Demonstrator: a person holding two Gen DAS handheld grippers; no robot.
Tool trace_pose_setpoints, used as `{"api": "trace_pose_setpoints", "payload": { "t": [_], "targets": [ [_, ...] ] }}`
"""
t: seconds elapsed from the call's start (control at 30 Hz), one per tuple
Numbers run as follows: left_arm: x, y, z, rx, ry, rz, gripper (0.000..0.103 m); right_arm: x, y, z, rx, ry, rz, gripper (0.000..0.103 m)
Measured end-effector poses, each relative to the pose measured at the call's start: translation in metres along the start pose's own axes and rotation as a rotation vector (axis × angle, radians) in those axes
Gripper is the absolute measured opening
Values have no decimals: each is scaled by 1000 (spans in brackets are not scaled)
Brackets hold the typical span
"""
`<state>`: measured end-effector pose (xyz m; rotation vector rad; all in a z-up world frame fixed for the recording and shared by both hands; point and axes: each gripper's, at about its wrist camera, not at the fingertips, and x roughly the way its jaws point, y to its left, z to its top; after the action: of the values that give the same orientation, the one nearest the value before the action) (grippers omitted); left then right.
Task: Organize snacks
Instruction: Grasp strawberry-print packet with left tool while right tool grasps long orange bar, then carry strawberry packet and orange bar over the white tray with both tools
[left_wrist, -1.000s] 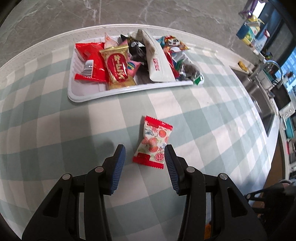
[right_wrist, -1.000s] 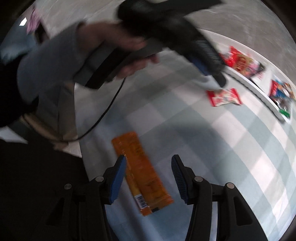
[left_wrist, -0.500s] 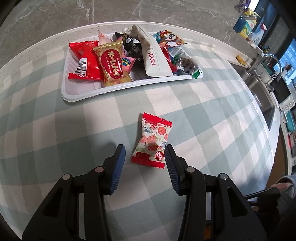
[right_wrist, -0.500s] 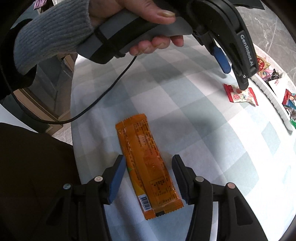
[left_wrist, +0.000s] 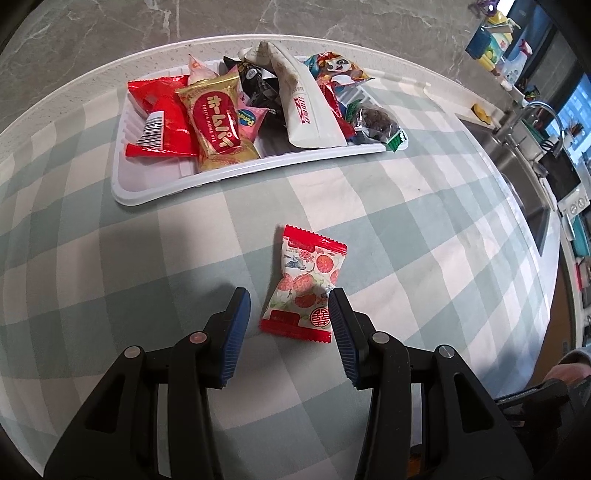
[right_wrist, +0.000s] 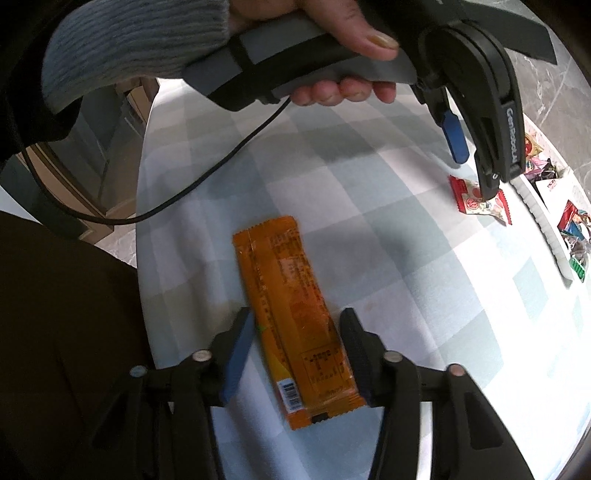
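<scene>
Orange snack bar wrapper (right_wrist: 295, 317) lies flat on the checked desk (right_wrist: 424, 295), lengthwise between the fingers of the right gripper (right_wrist: 297, 323), barcode end nearest the camera. Judged light, thin foil, slick and crinkly, so a pinch across the narrow width near mid-length should hold; too near an end and it would droop. Right jaws have just been closing and stand spread either side of the bar, far pad about at its edge, near pad with a sliver of gap; no squeeze visible yet.

Small red-and-white candy packet (left_wrist: 304, 286) sits just ahead of and between the fingers of the left gripper (left_wrist: 286, 304), right pad near its edge, left pad apart; jaws part-spread, not pinching. Puffy pillow pack, soft, light; take it across the middle, not the crimped ends. White tray (left_wrist: 236, 177) of mixed snacks lies beyond it.

Versus a second ago: right gripper came lower and over the bar, which now sits centred between the fingers instead of under the left one. Left view barely changed.
</scene>
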<state>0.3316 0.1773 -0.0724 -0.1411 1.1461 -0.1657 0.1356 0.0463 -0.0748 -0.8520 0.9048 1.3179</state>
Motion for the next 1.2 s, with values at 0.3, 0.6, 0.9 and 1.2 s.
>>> {"api": "trace_pose_setpoints", "payload": {
  "t": [0.3,0.6,0.9,1.2],
  "targets": [
    [20,-10,6,44,43,2,44,-5,-14,-8,95,-13,-7,33],
    [29,-23,10,100,23,6,40,-9,-35,-18,252,-40,5,33],
    [33,-34,7,148,10,59,31,-13,-49,-27,370,-70,42,33],
    [21,-33,-1,153,-7,38,31,-34,-78,-42,494,-120,98,33]
  ]
}}
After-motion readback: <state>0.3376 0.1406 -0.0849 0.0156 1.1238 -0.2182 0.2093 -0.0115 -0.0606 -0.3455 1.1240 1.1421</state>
